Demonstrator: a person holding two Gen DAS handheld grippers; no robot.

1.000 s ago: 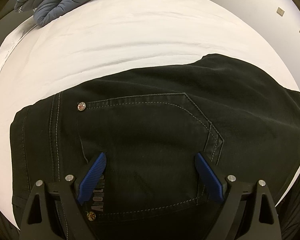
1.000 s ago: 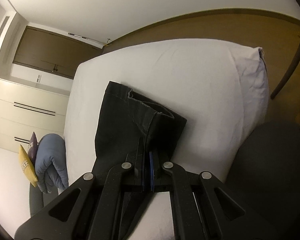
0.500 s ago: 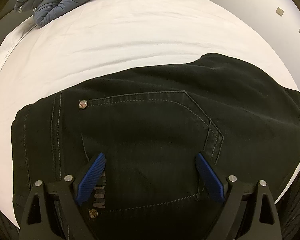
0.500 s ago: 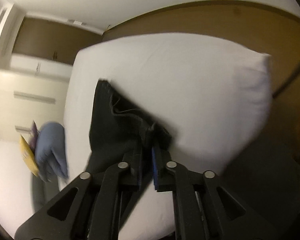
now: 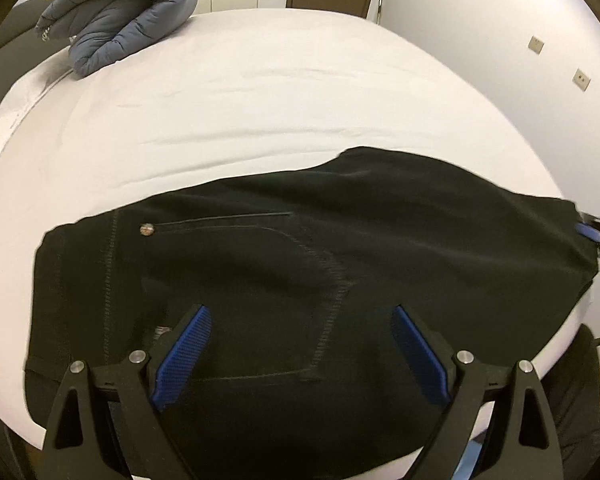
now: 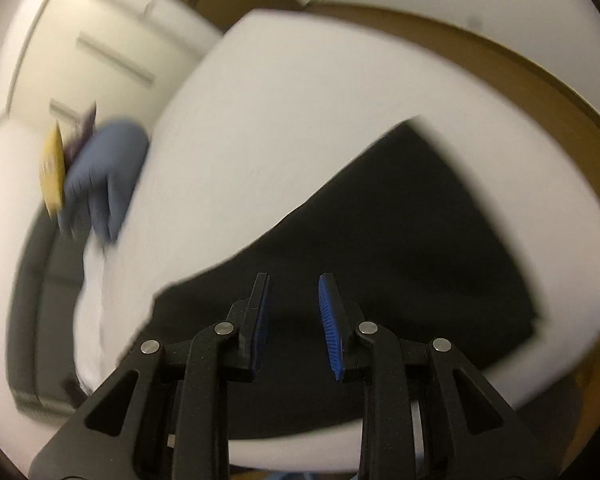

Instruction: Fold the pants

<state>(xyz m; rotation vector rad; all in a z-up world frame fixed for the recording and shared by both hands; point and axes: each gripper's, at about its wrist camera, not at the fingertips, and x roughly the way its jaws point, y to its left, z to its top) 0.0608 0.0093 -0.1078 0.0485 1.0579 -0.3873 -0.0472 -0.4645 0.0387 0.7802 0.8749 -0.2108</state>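
Observation:
Black pants (image 5: 300, 264) lie folded on the white bed (image 5: 260, 100), back pocket and a metal rivet facing up. My left gripper (image 5: 300, 316) is open and empty, its blue pads spread wide just above the pocket. My right gripper (image 6: 294, 292) is open and empty, its pads a small gap apart above the near edge of the pants (image 6: 380, 248); that view is blurred. The right gripper also shows in the left wrist view (image 5: 596, 236) at the pants' right edge.
A rolled blue-grey quilted blanket (image 5: 116, 28) with a yellow cushion lies at the bed's far left; it also shows in the right wrist view (image 6: 104, 176). Cupboards and a door stand behind. A dark seat sits at the bed's left side.
My right gripper has let go of the pant hem, opened, and swung over the pants, which now lie flat. My left gripper pulled back slightly and stays open.

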